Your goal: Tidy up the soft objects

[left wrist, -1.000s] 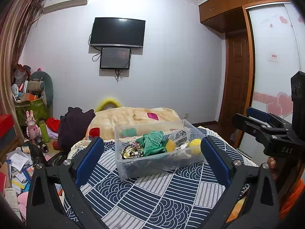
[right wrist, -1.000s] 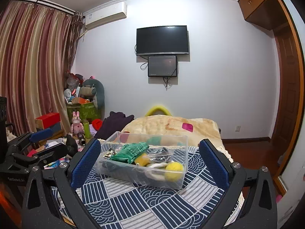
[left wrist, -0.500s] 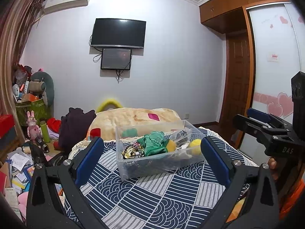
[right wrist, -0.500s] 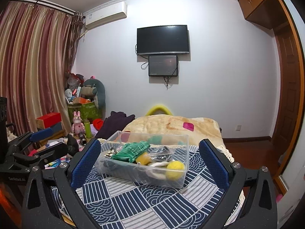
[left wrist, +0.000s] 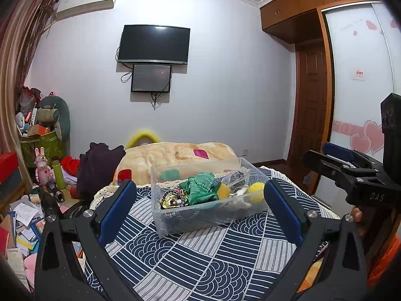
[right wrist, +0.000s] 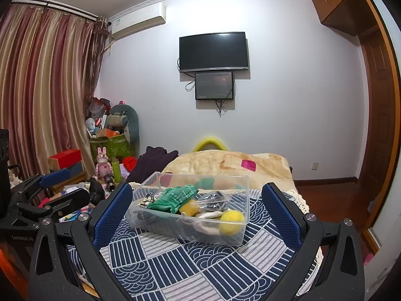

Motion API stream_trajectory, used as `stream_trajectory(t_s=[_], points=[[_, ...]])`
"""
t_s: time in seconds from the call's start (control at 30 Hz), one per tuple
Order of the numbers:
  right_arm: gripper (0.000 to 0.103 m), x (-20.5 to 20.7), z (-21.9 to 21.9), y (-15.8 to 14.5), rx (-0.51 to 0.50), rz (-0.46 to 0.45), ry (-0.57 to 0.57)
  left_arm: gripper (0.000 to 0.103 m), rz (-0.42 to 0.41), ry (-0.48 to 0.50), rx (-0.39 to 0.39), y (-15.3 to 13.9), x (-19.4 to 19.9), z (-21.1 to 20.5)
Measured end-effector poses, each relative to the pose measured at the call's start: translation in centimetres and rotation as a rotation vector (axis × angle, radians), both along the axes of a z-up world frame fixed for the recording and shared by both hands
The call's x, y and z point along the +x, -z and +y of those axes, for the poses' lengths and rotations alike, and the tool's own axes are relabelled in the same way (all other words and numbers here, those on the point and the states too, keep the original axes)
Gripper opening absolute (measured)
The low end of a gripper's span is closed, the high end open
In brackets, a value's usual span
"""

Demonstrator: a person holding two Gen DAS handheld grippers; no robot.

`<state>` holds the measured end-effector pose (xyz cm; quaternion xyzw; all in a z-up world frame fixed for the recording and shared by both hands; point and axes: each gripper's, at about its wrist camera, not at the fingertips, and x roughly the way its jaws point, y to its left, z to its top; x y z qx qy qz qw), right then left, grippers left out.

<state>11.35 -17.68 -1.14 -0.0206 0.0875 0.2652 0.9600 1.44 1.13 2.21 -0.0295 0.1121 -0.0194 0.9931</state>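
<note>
Both claws wide open and empty, hanging short of the clear bin!

Your left gripper (left wrist: 199,207) and right gripper (right wrist: 196,207) have their blue pads spread far apart with nothing between them, and the clear plastic bin (right wrist: 220,235) sits on the blue patterned cloth (right wrist: 175,263) ahead of both. Inside you've got one green knitted cloth (right wrist: 175,197), bunched up; it looks light and floppy, so pinch a raised fold near its top. Two yellow balls, one at the front corner (right wrist: 231,219) and one (right wrist: 188,207) half tucked under the green; they look squashy and likely to roll, so close across the middle. One beaded piece (left wrist: 173,198) and a crinkly clear bag (left wrist: 235,179) lie tangled alongside; count beyond that, you can't tell.
</note>
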Motion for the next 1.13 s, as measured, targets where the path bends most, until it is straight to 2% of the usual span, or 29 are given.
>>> stream_trajectory(t_s=[1.13], points=[[0.103, -0.25, 0.12, 0.26, 0.008, 0.019, 0.000, 0.103, 0.008, 0.020, -0.026, 0.05, 0.04, -0.01]])
